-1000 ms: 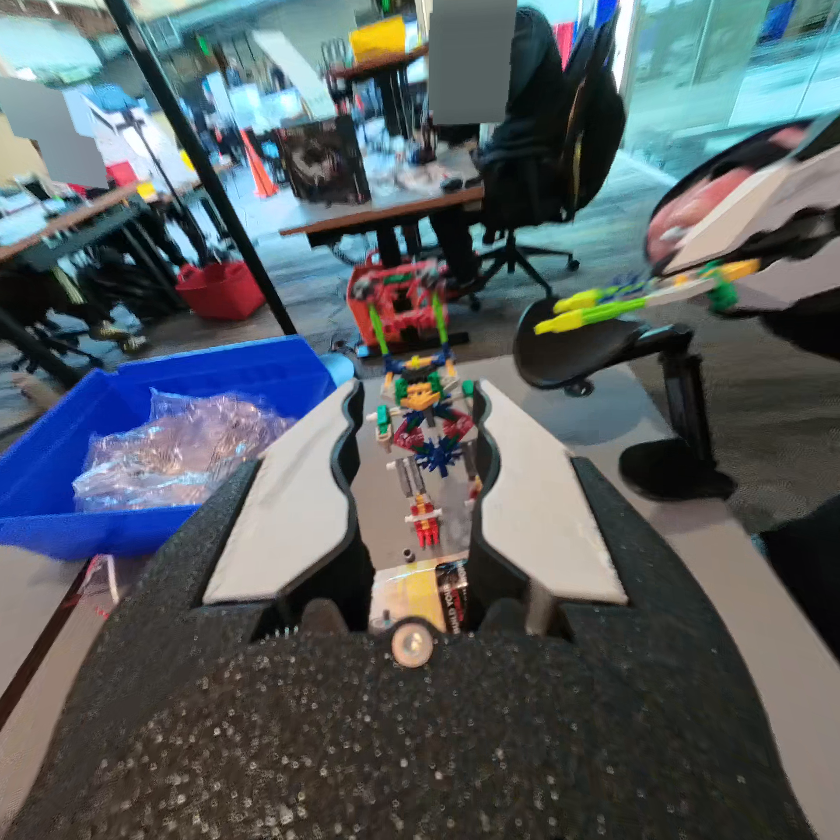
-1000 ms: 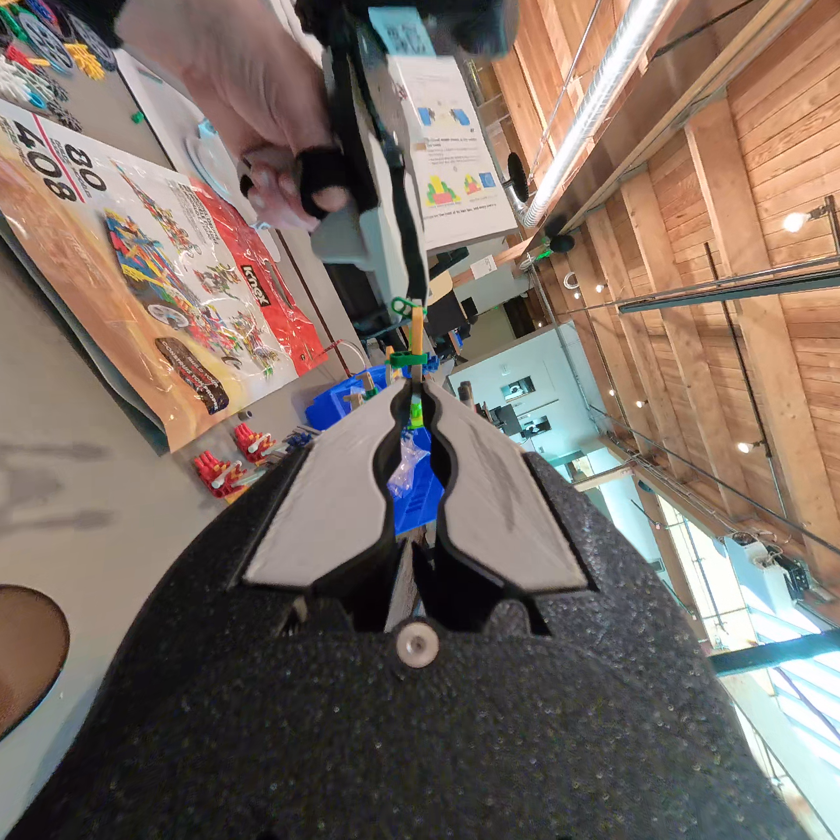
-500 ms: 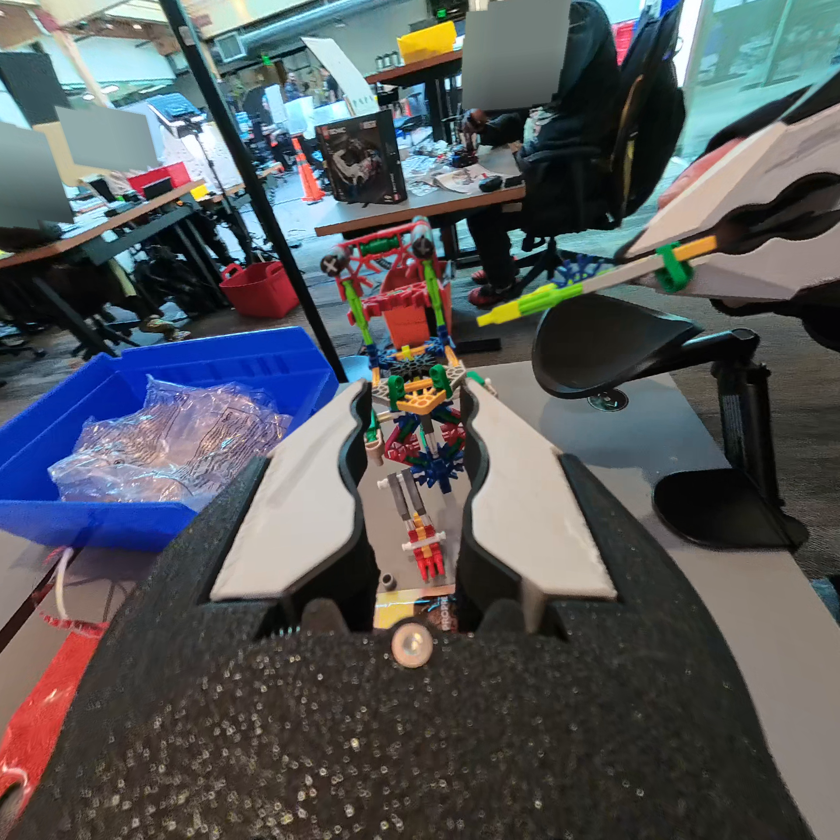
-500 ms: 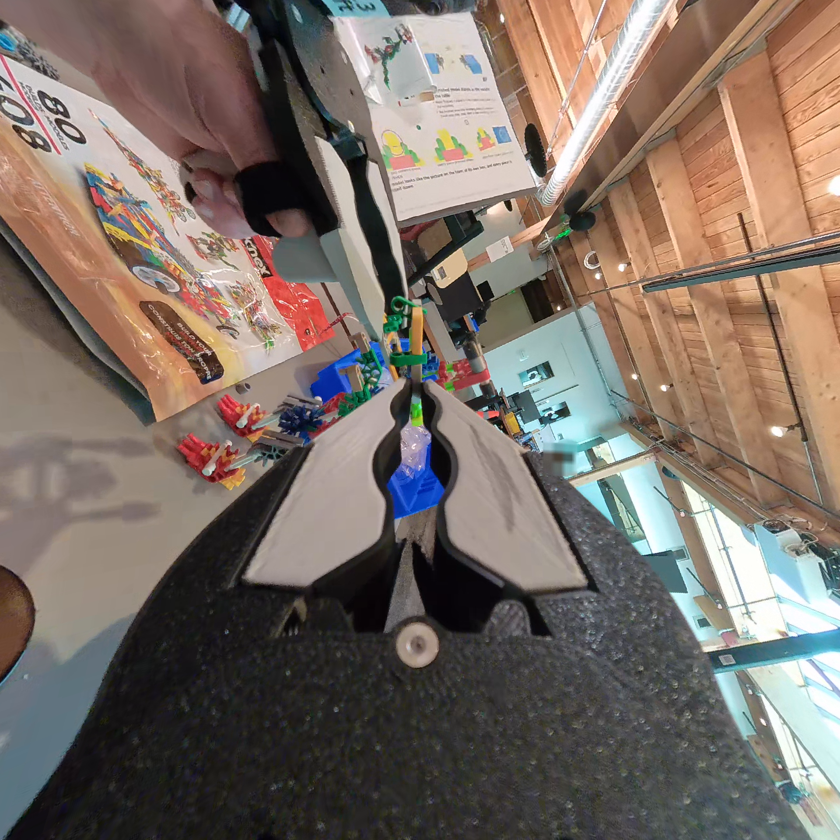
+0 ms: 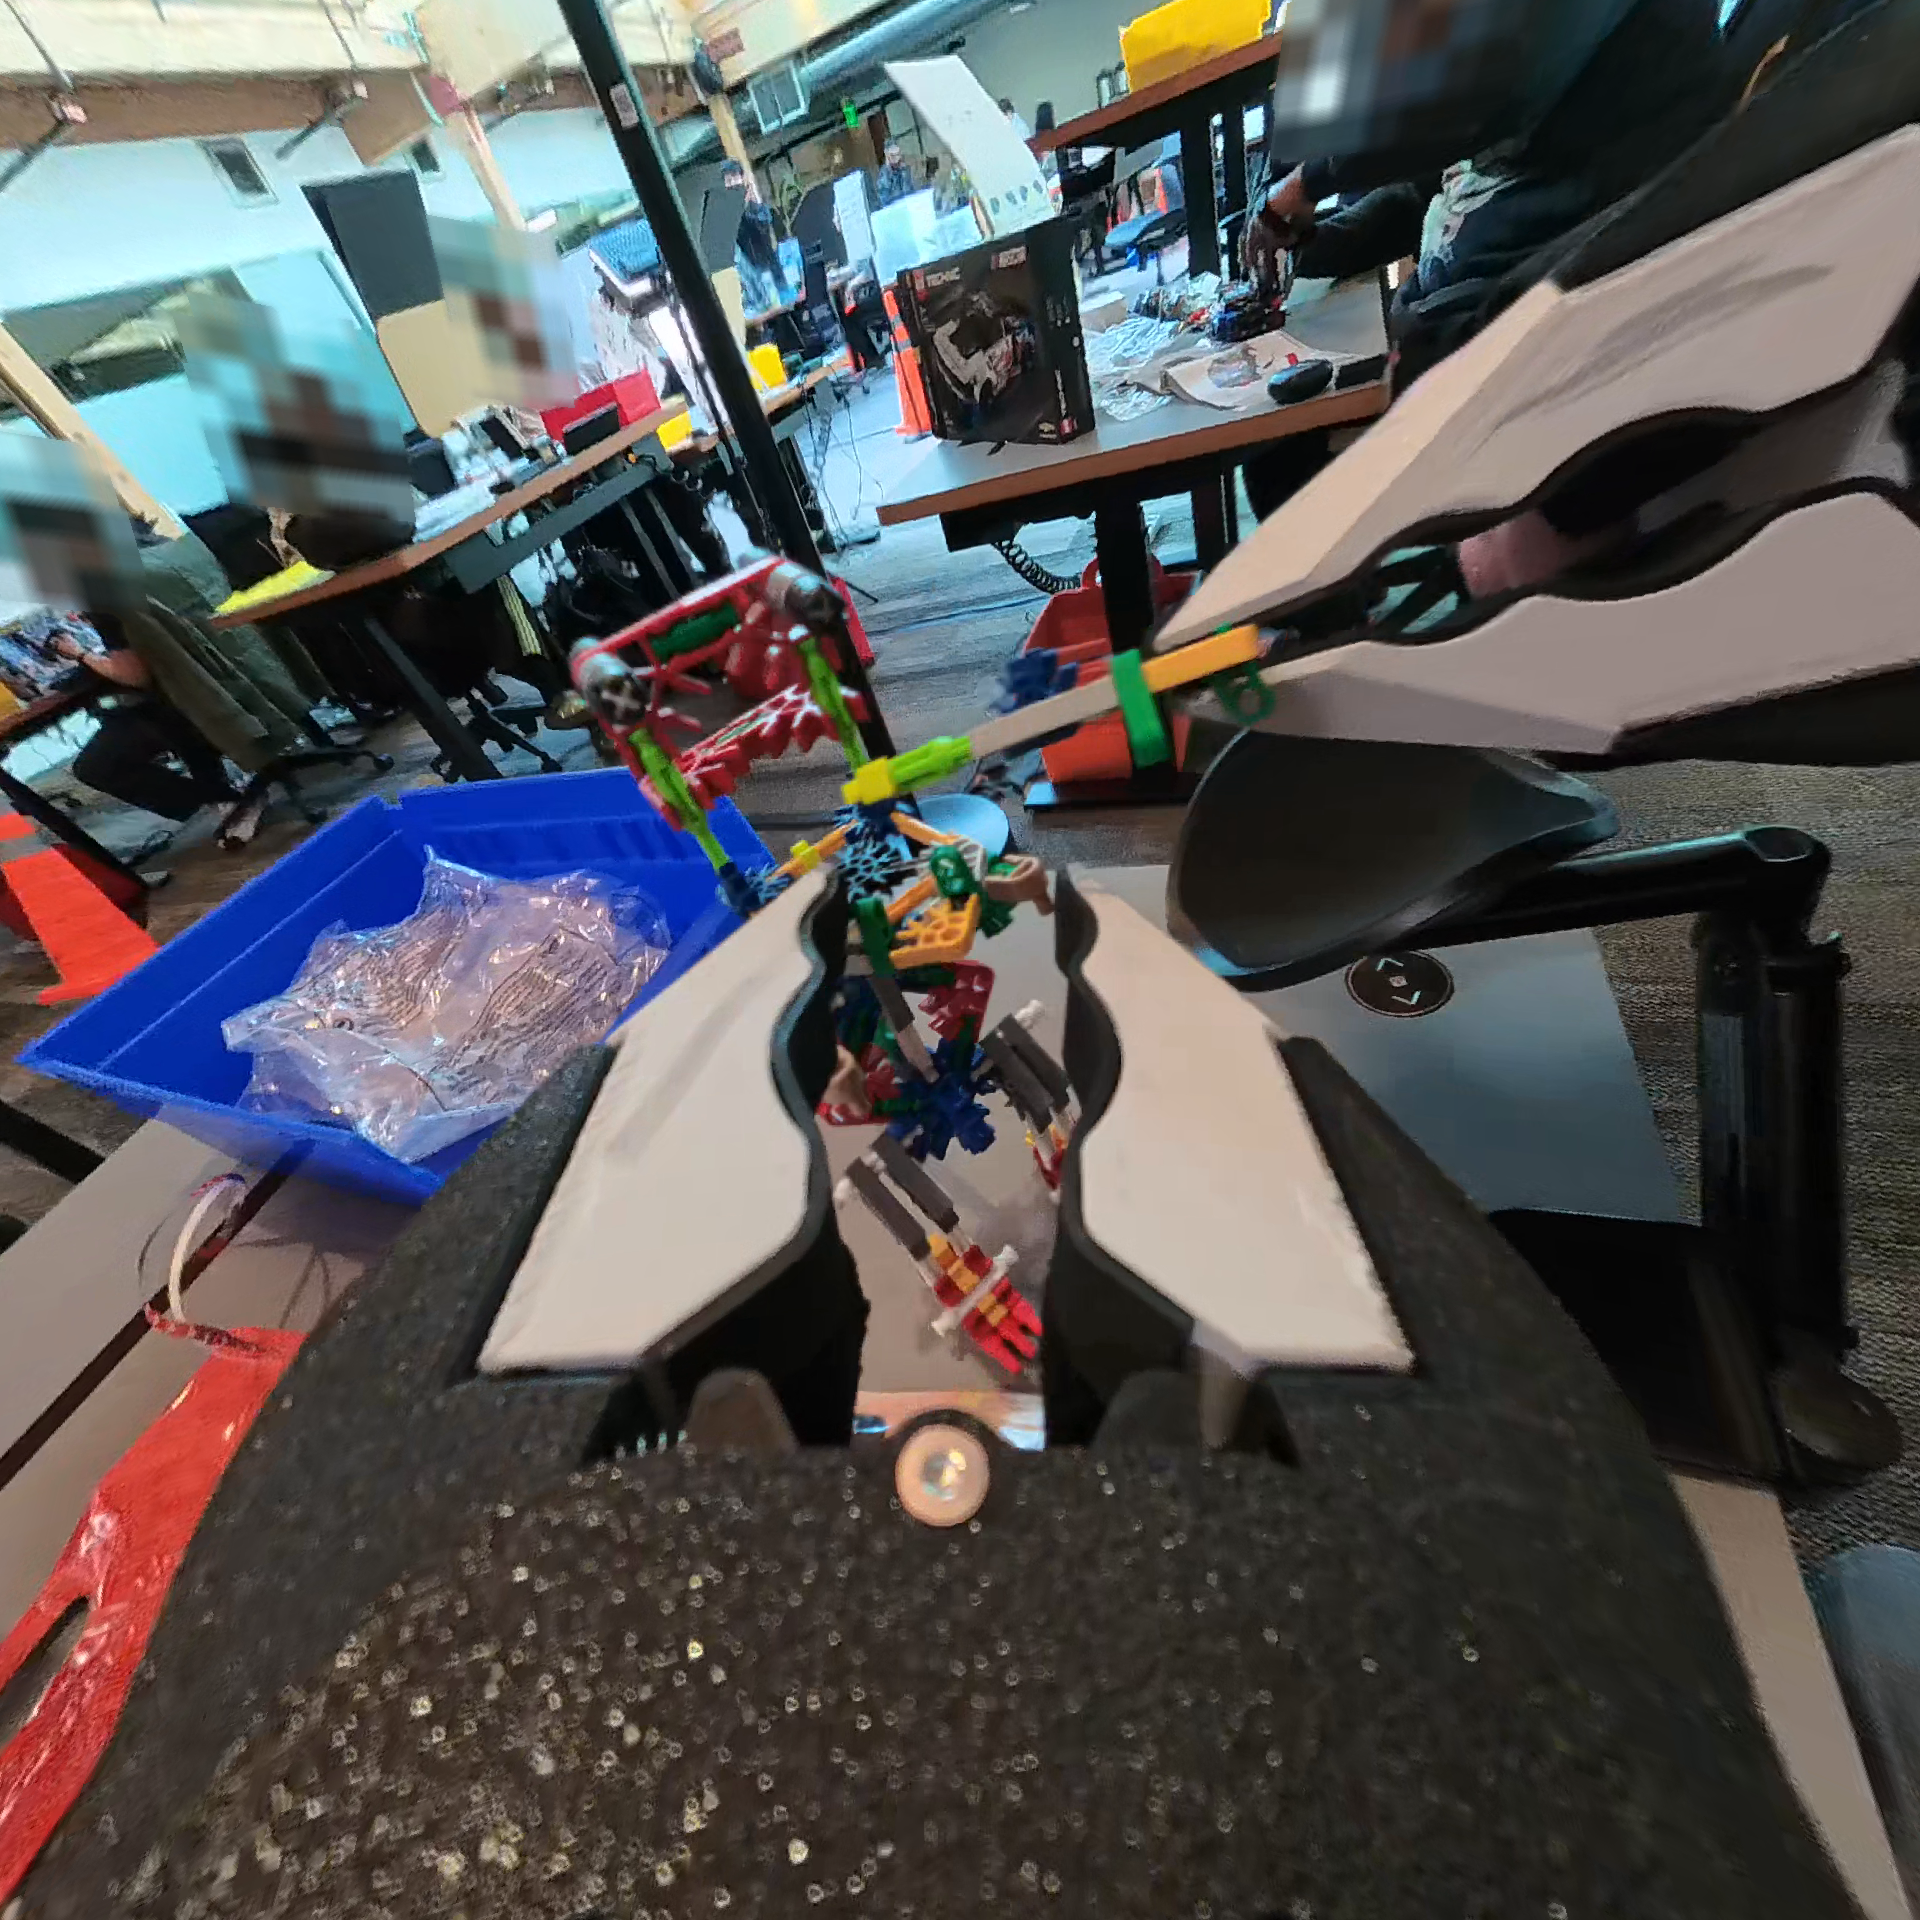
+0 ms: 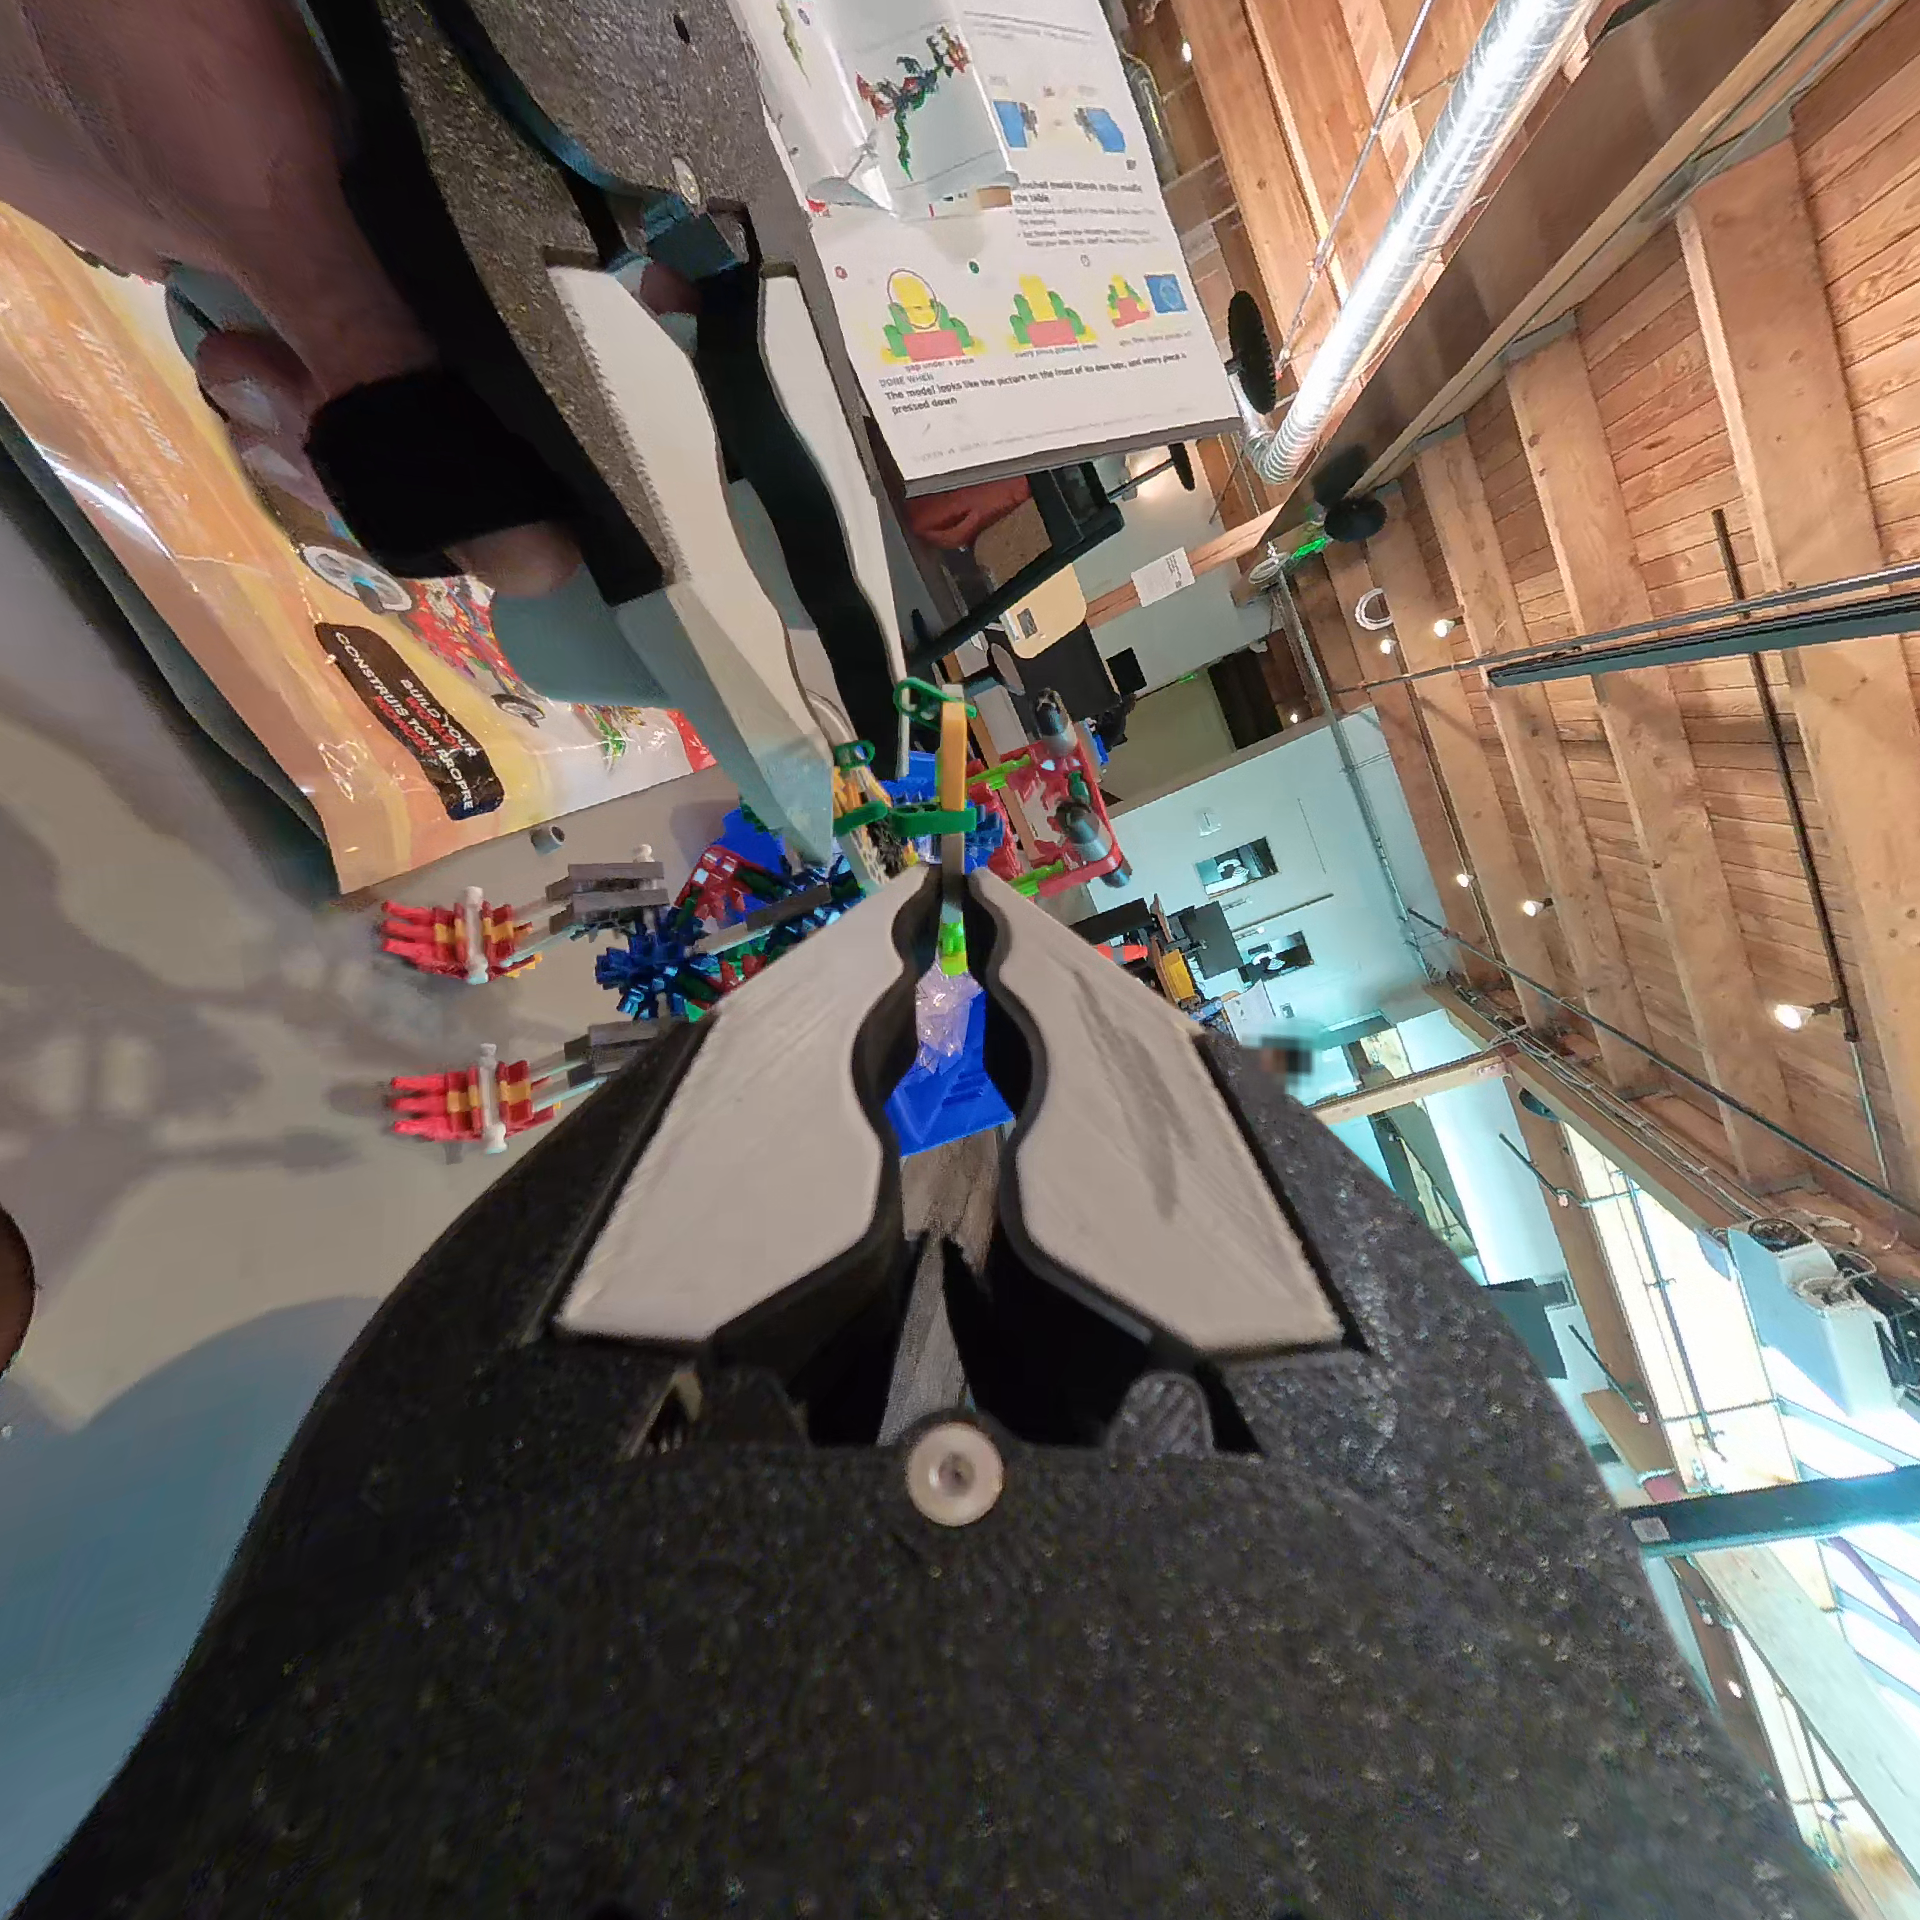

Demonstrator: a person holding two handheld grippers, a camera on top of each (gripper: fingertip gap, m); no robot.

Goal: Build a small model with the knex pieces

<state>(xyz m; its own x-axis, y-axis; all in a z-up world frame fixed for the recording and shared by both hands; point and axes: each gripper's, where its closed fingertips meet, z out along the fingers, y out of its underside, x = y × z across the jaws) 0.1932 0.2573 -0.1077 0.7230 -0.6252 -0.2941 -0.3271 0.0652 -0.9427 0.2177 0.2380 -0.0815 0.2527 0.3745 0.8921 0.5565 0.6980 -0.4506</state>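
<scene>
My left gripper (image 5: 945,904) is shut on a many-coloured construction-toy model (image 5: 940,935), held tilted above the grey table (image 5: 1455,1091). The model's red frame (image 5: 727,665) sticks up past the fingertips. My right gripper (image 6: 945,883) is shut on a grey rod (image 6: 951,769) with a green clip and a lime end. In the left wrist view the right gripper (image 5: 1205,675) comes in from the upper right, and the rod's lime tip (image 5: 904,774) is just above the model's top blue connector. In the right wrist view the left gripper (image 6: 821,821) and a hand (image 6: 156,156) are at the upper left.
A blue bin (image 5: 135,1039) with clear plastic bags is at the left. A black armrest on a stand (image 5: 1403,862) is at the right. Red, yellow and grey sub-assemblies (image 6: 457,935) lie on the table beside an orange toy package (image 6: 156,520). An instruction sheet (image 6: 1018,260) stands behind. One gripper's finger ends stand about 5 cm off the other's.
The left gripper has lifted and tilted the model. The right gripper has brought the rod in from the right, so its lime tip is now close to the model's top.
</scene>
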